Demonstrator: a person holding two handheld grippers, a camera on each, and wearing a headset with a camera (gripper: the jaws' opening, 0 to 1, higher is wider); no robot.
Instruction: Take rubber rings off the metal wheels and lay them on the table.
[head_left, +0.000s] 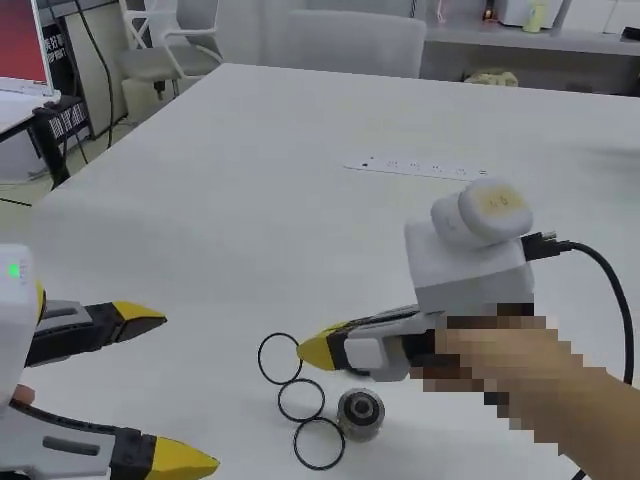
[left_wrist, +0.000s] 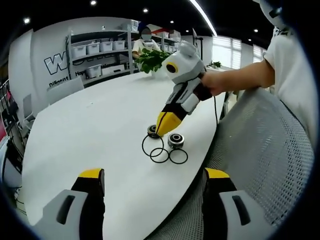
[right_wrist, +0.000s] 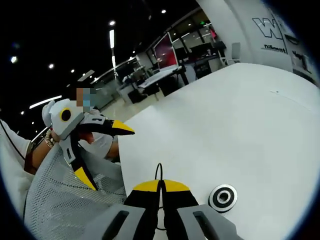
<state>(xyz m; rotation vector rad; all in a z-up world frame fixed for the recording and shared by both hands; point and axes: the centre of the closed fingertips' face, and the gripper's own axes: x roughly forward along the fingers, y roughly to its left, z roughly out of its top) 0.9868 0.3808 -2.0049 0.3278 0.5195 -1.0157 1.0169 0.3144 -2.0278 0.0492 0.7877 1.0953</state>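
Matt table (head_left: 250, 180), shiny metal wheel (head_left: 360, 413), rubber ring (head_left: 260, 359)

Rings (head_left: 279, 400) beside wheel (head_left: 360, 413) — on table (head_left: 250, 180)

The right claw (left_wrist: 160, 131) partly hides one metal wheel (left_wrist: 150, 130) and a rubber ring (right_wrist: 159, 170).

The back wall (left_wrist: 50, 50) bears a large "W" and, beneath it, "Different".
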